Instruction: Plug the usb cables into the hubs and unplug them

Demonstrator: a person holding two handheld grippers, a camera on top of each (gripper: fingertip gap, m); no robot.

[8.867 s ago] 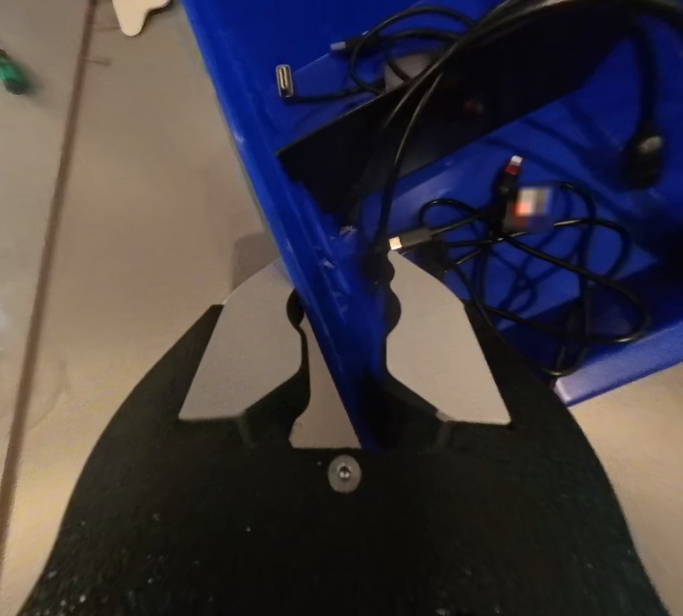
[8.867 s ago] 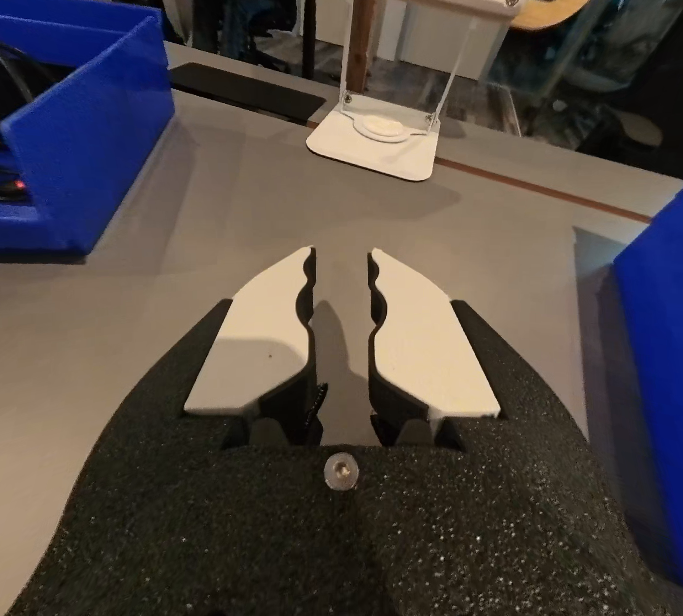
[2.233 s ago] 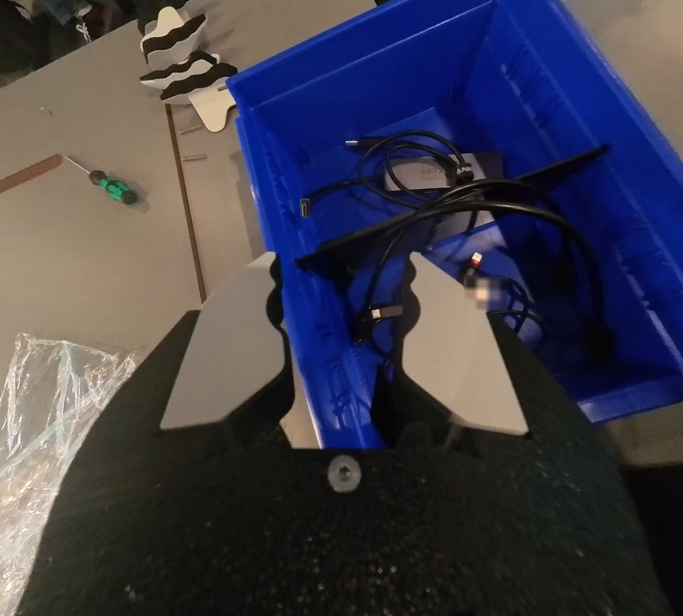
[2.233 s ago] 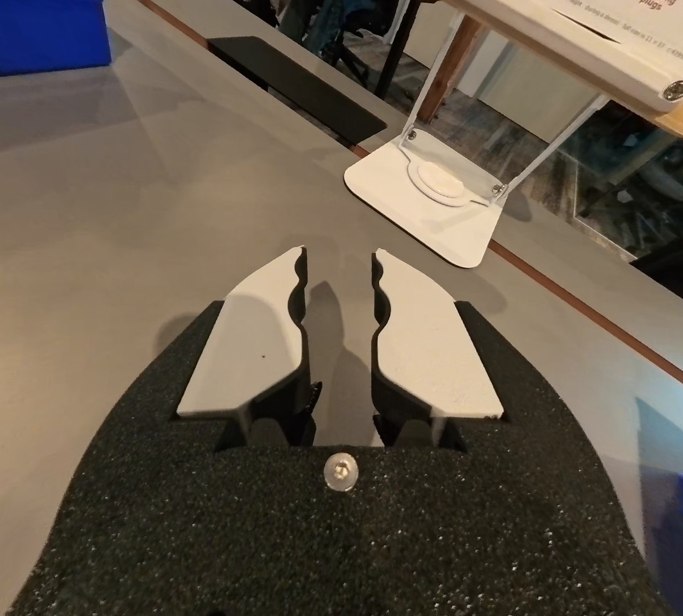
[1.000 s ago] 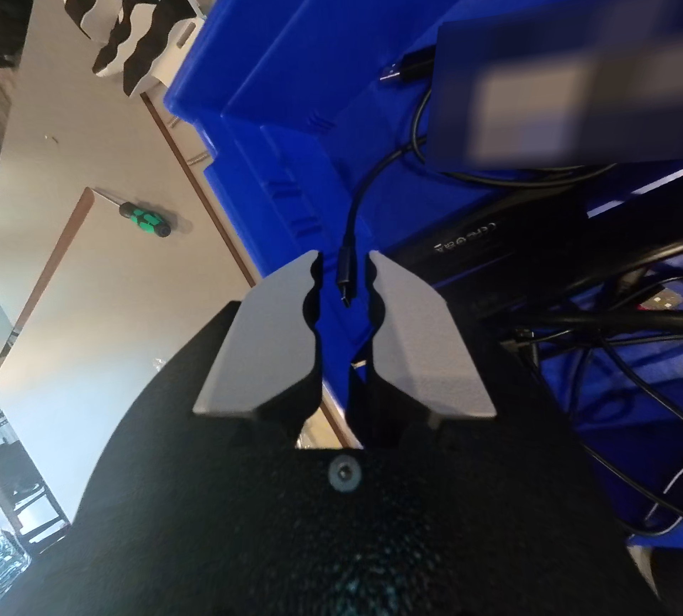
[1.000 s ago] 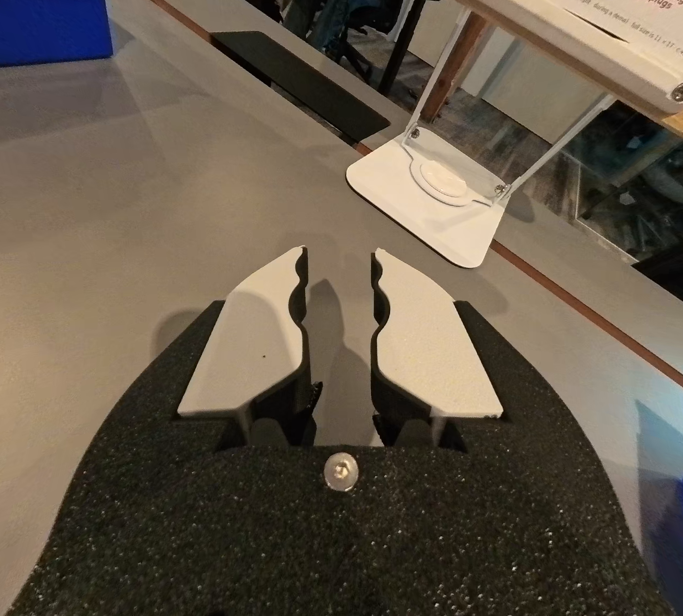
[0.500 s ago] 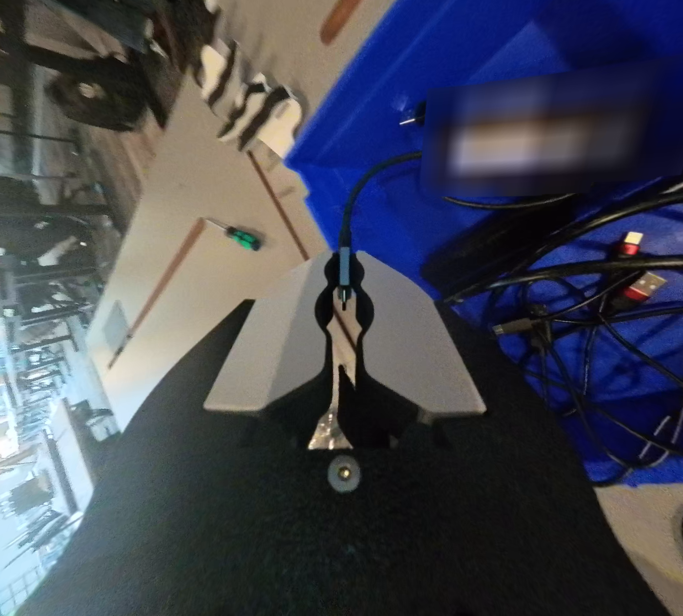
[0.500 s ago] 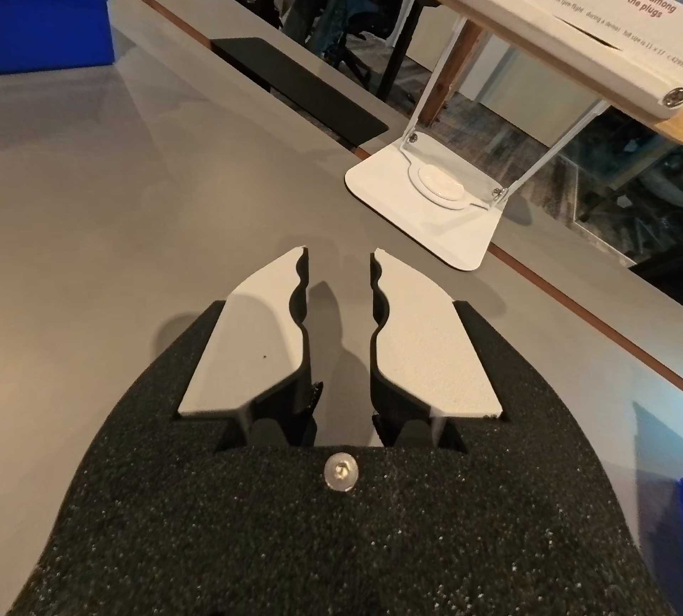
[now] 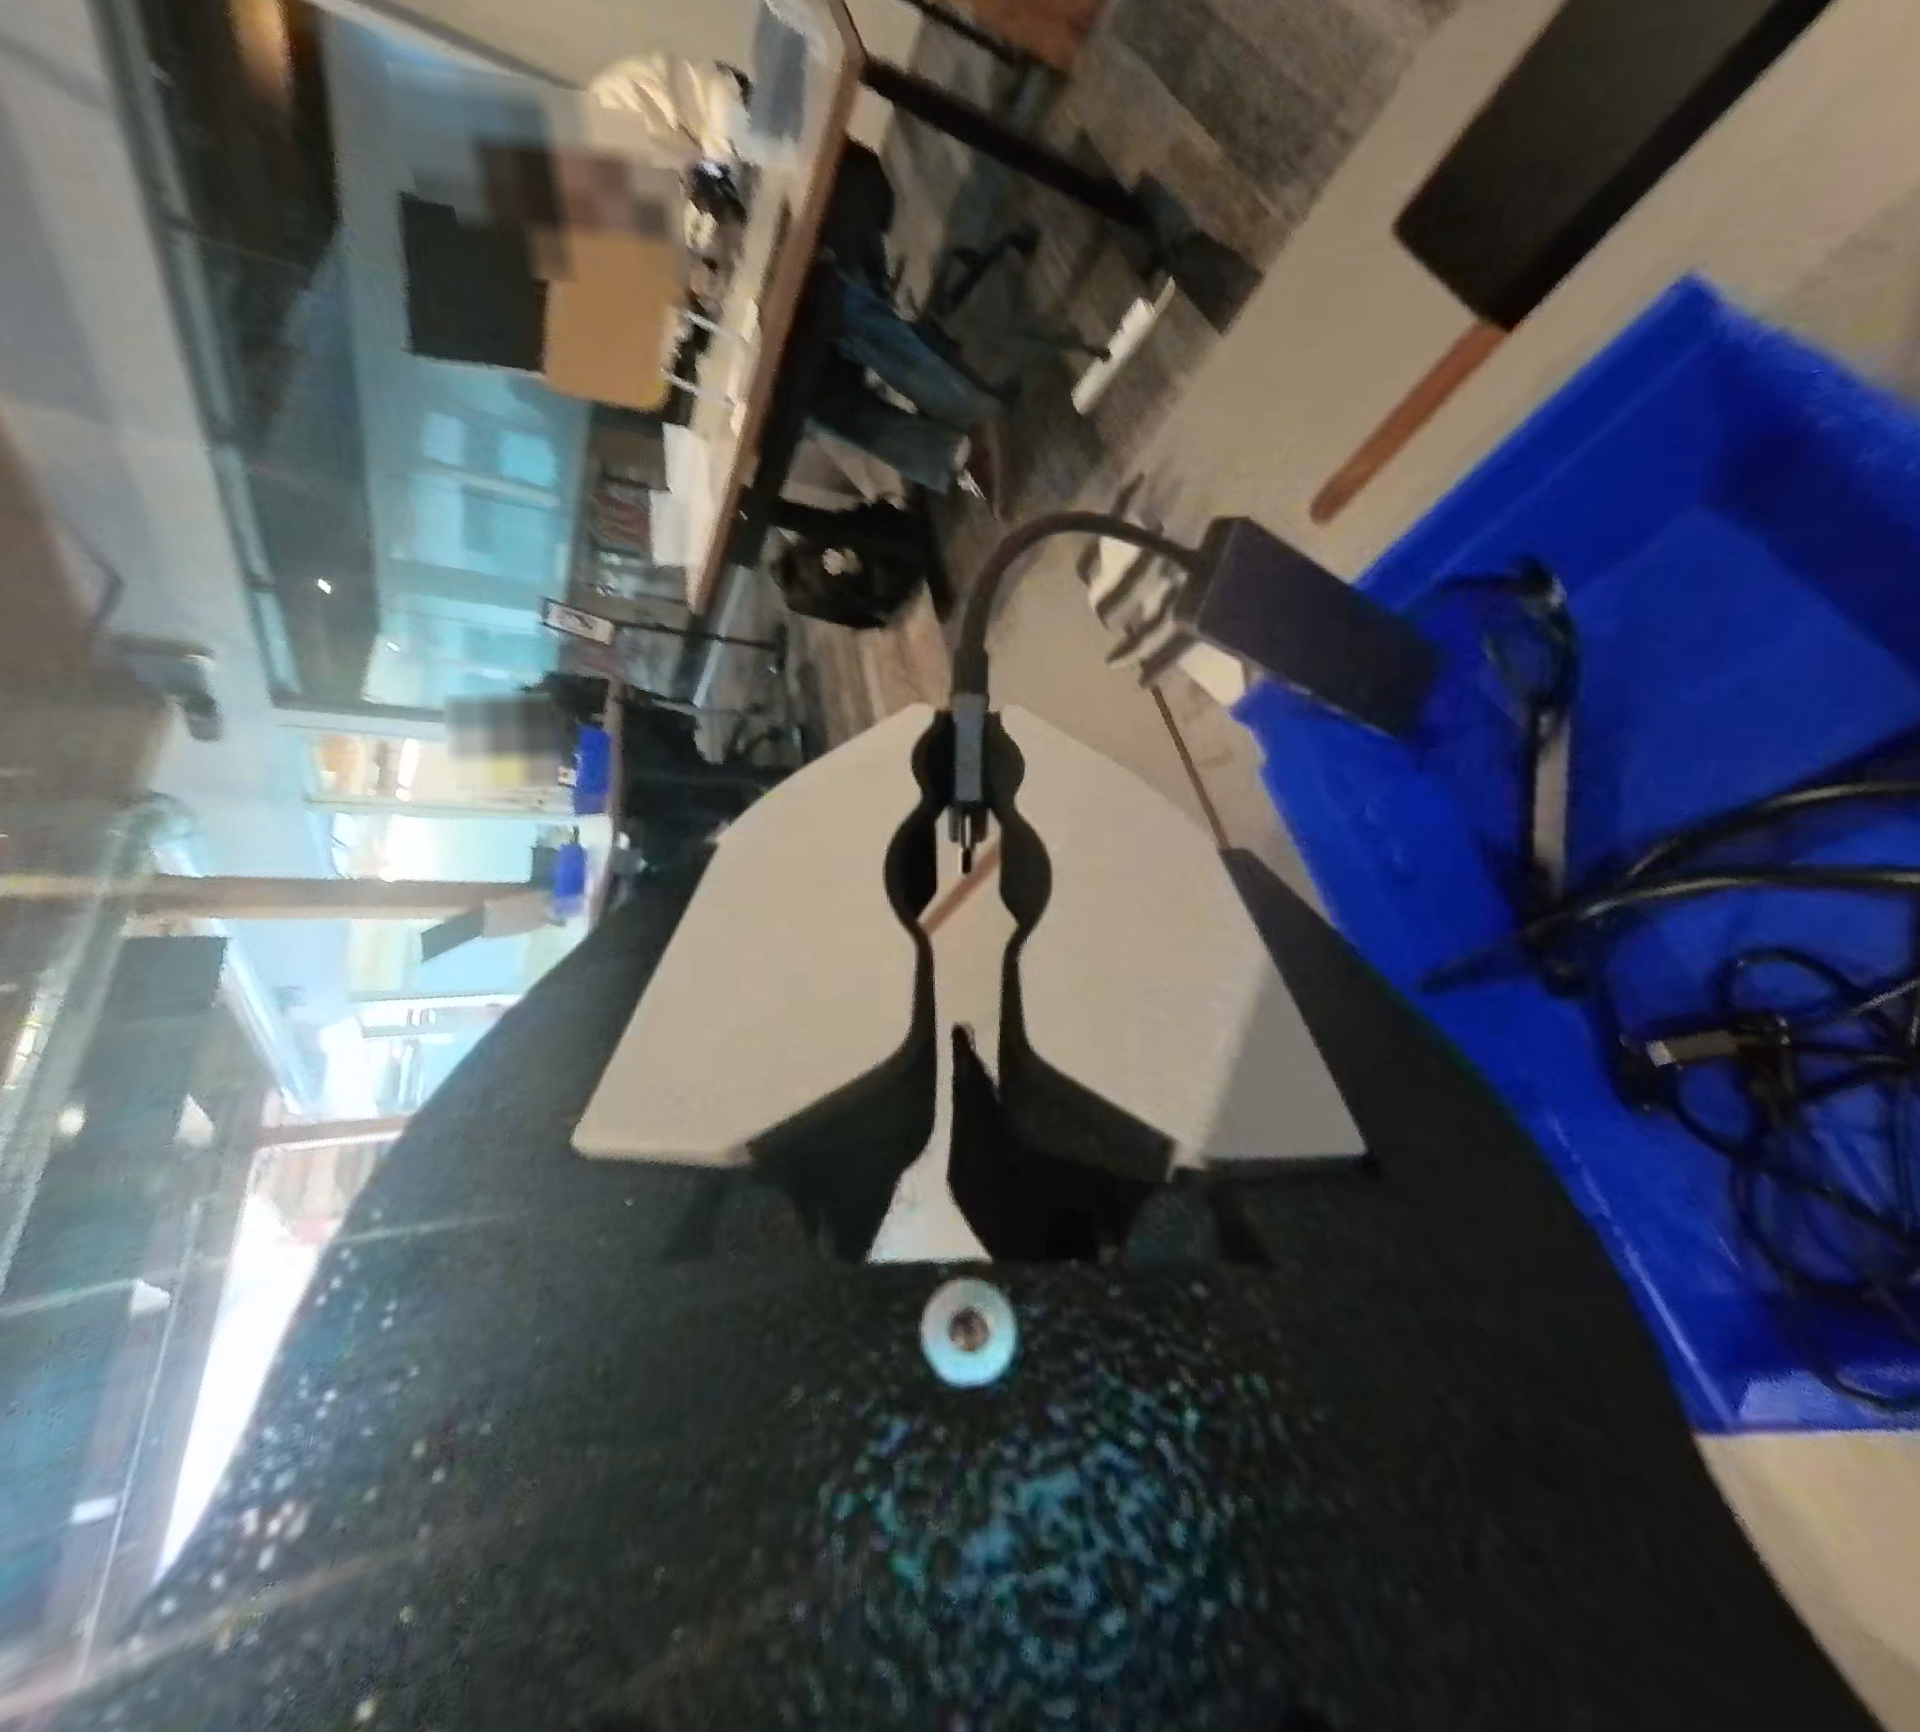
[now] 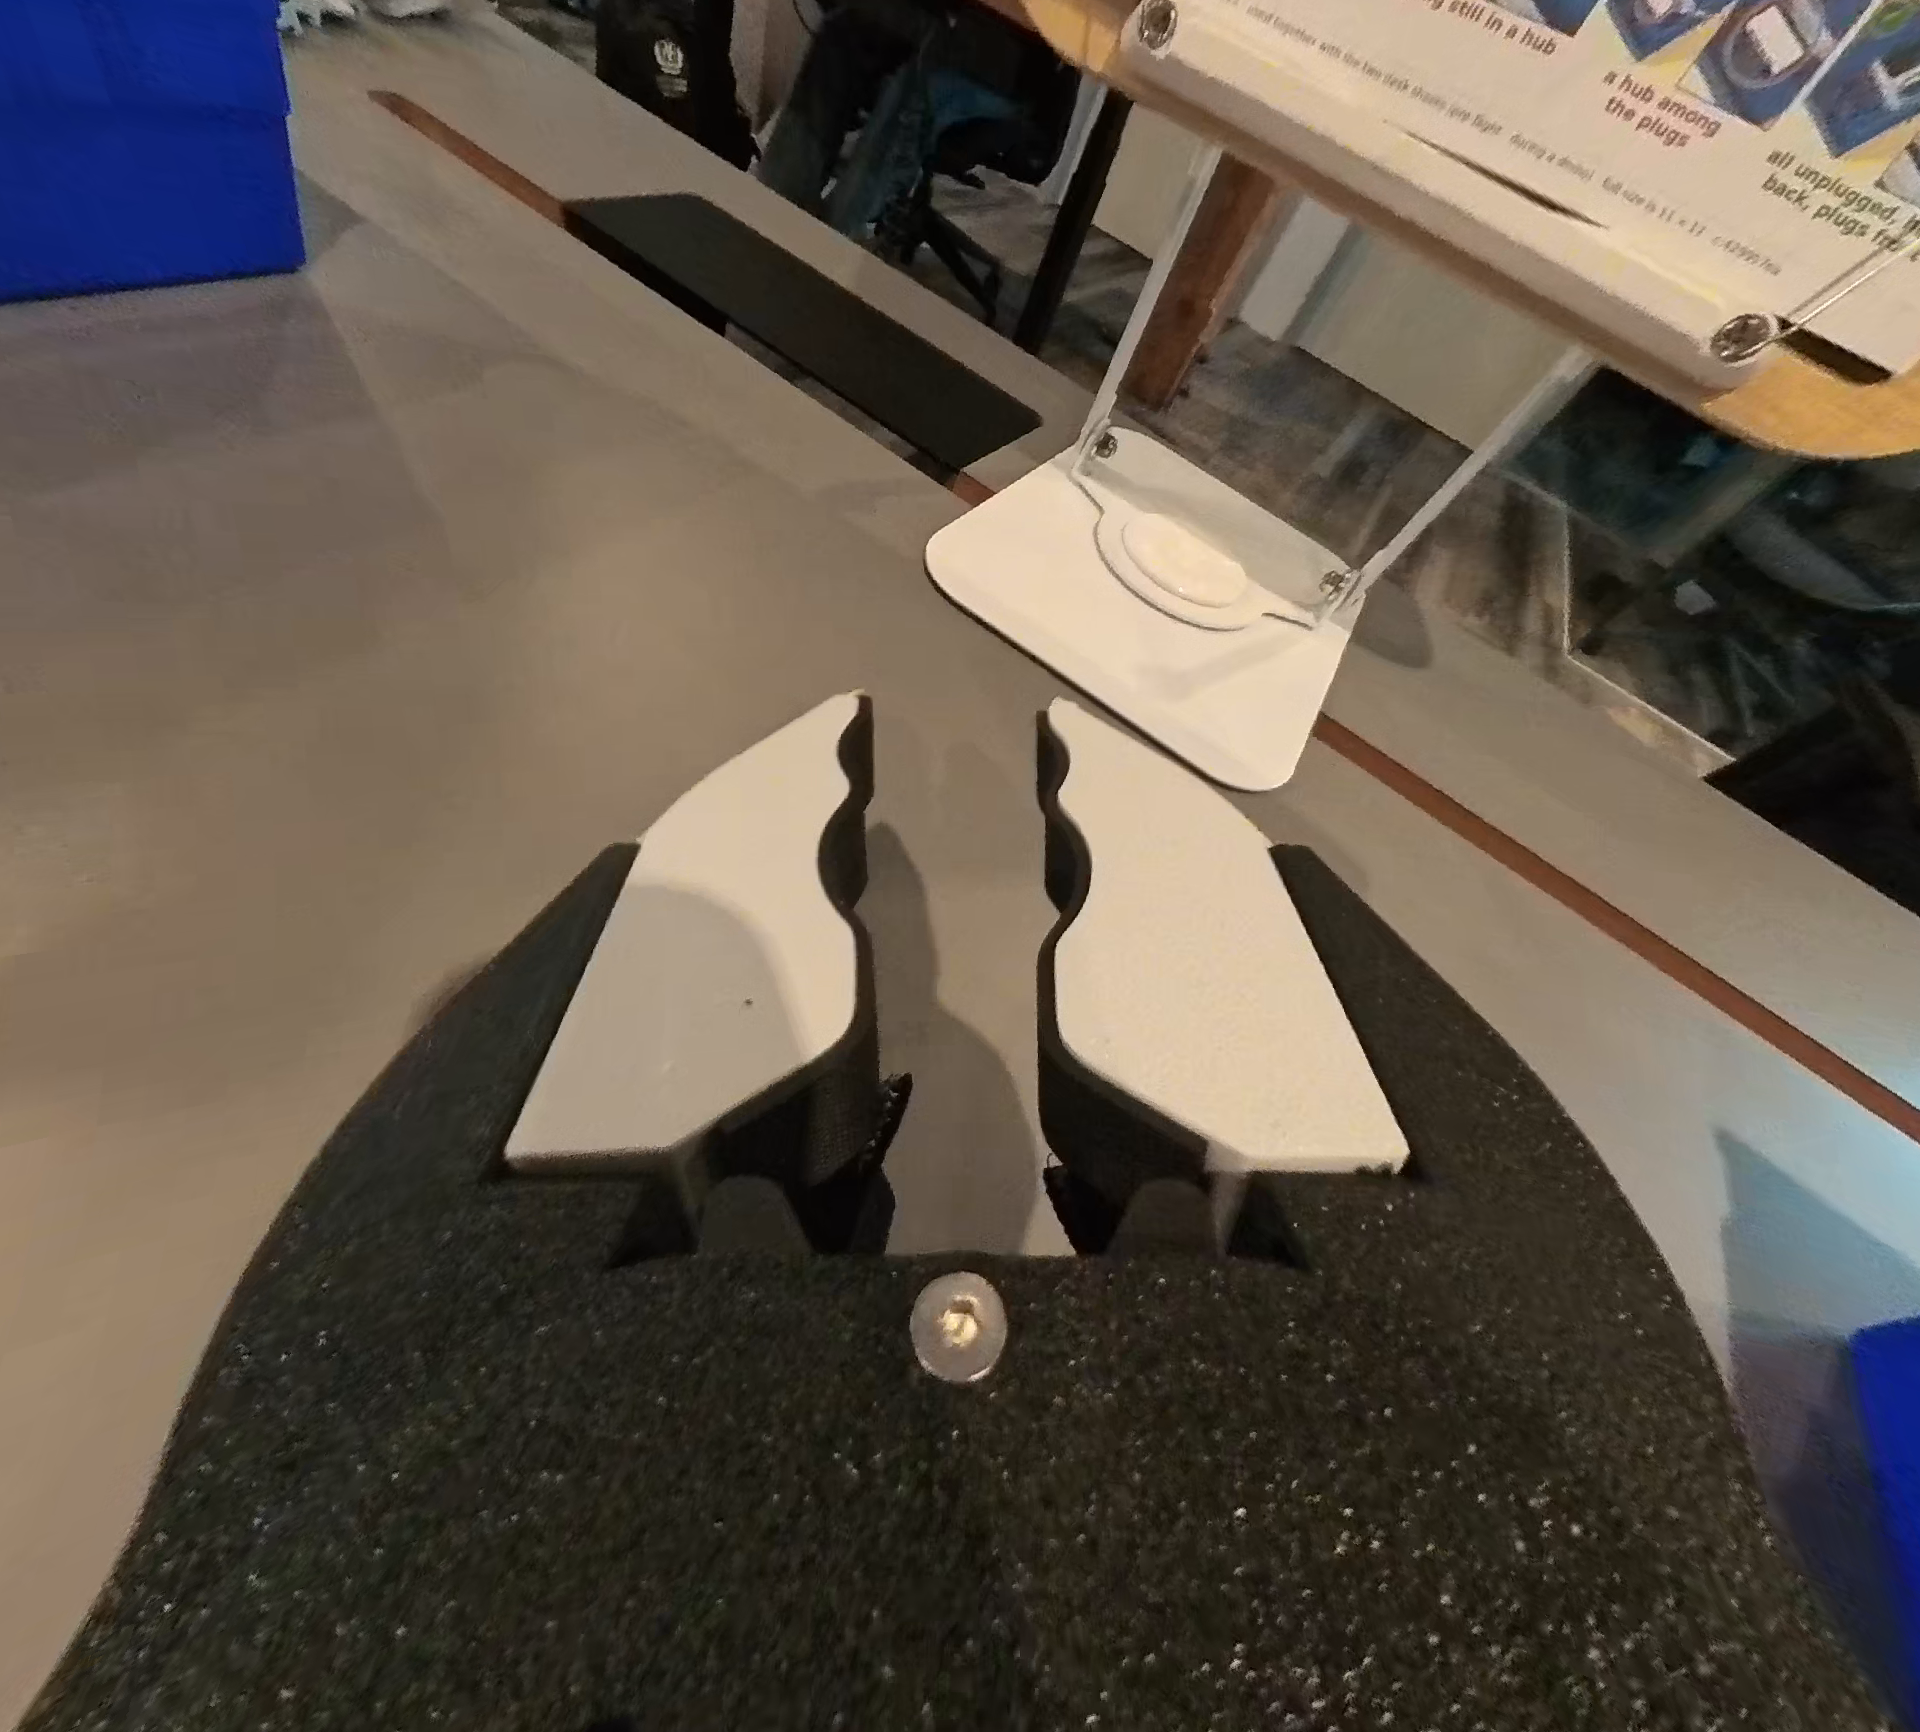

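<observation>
The left gripper is closed on the grey plug of a short dark cable, the plug being pinched between the white fingertips with its metal tip pointing back toward the camera. The cable is arched up and over to a dark rectangular hub, which is held in the air above the rim of a blue plastic bin. Inside that bin a tangle of black usb cables is seen, one silver connector lying among them. Beyond the hub, a black-and-white striped object is partly hidden, and a flat black pad lies on the grey table. The far room is blurred.

The right gripper is held with its jaws apart and nothing between them, above the bare grey tabletop. Just past its fingers, a white stand base with clear acrylic struts rests near the table edge and carries a wooden-edged board holding a printed instruction sheet with small pictures. Farther left, a second black pad is set into the table, and another blue bin stands well apart at the far left. A blue corner is visible at the lower right.
</observation>
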